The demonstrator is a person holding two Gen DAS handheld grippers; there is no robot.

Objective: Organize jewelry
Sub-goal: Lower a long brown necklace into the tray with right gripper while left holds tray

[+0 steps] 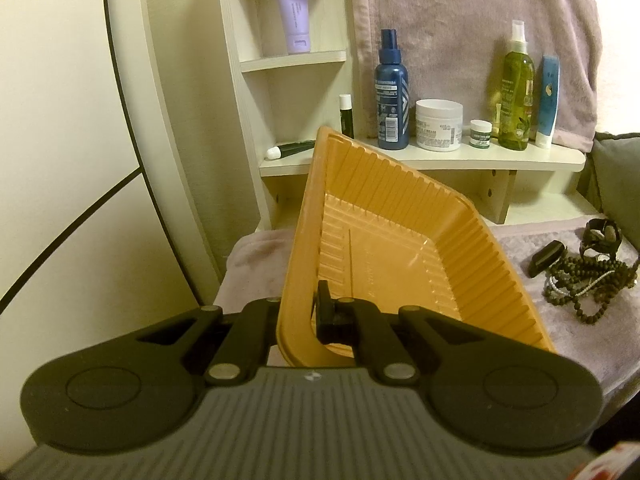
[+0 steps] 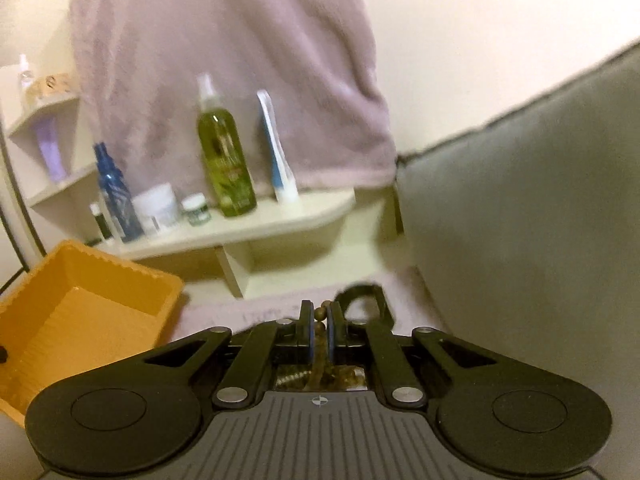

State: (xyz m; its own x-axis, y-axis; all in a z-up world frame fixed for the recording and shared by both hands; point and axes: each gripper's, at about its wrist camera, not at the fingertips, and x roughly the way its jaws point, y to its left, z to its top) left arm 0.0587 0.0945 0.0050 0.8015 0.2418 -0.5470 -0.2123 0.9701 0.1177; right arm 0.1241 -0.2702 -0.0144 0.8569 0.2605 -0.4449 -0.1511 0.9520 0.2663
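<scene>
Only the right wrist view shows jaws pinching the beaded necklace (image 2: 319,314).

In the left wrist view, a tray (image 1: 400,248) fills the centre of the frame, its near rim between the left tongs (image 1: 298,312), with a heap of beaded jewelry (image 1: 588,280) at right on the towel-covered bench (image 1: 560,344). Behind the tray, bottles and jars (image 1: 438,125) line a shelf (image 1: 460,158) in front of a hanging towel (image 1: 460,20). In the right wrist view, the right tongs (image 2: 319,328) at lower centre pinch a bead strand (image 2: 320,316), the tray at lower left.
</scene>
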